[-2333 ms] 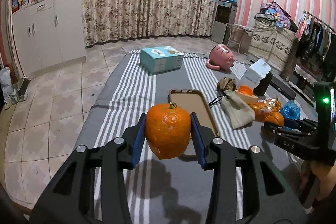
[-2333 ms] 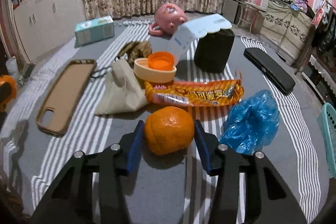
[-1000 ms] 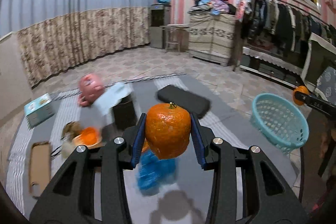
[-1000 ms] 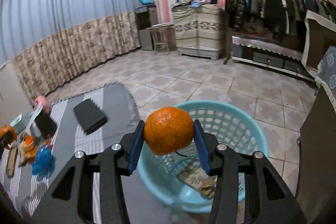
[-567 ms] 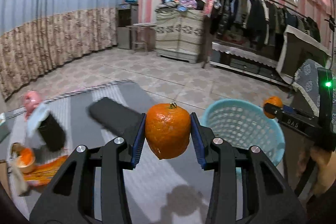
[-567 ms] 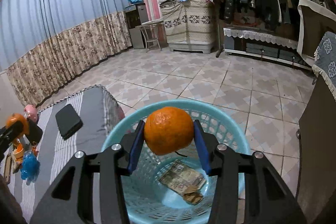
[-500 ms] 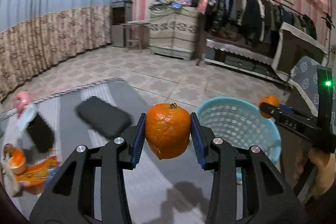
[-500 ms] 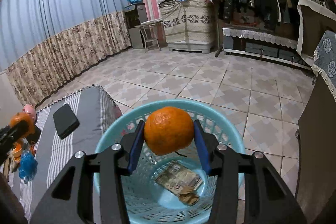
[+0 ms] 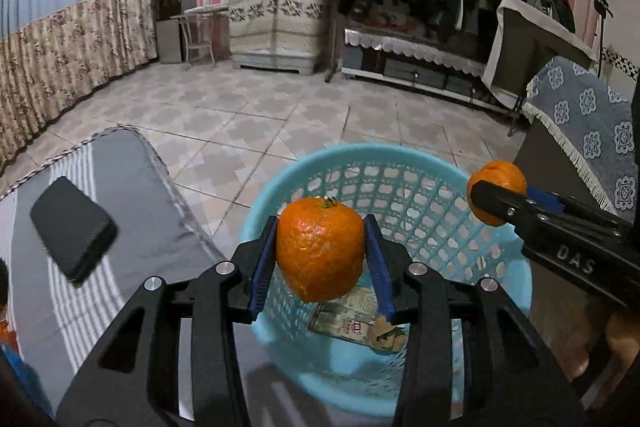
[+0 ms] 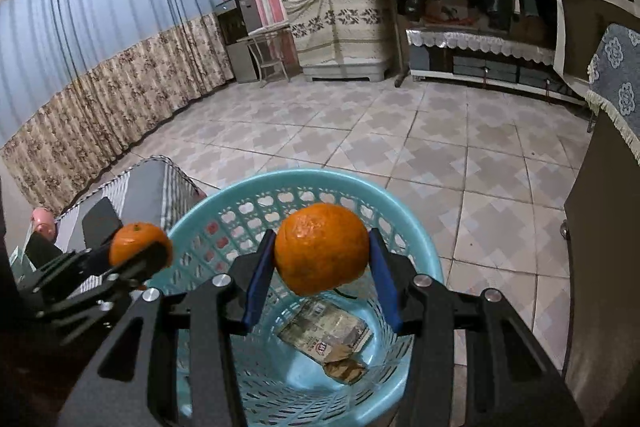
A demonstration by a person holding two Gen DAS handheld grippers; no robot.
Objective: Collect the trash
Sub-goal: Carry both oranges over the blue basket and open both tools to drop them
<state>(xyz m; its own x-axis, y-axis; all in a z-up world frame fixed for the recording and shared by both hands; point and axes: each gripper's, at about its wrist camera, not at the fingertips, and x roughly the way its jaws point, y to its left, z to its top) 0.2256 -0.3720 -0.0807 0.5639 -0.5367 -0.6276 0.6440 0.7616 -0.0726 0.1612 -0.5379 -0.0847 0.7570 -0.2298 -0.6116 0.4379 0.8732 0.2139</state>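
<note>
Left wrist view: left gripper (image 9: 320,259) clamped on a stemmed orange (image 9: 319,249), held above the near rim of the turquoise basket (image 9: 400,157). At 3 o'clock, right gripper (image 9: 494,201) pinched on a second orange (image 9: 498,183) over the far rim. Flattened wrapper (image 9: 348,319) down on the basket floor. At 9 o'clock, black case (image 9: 72,229) on the striped cloth (image 9: 140,211).

Right wrist view: right gripper closed on its orange, hung over the basket's centre. At 9 o'clock, left gripper with its orange beside the rim.
</note>
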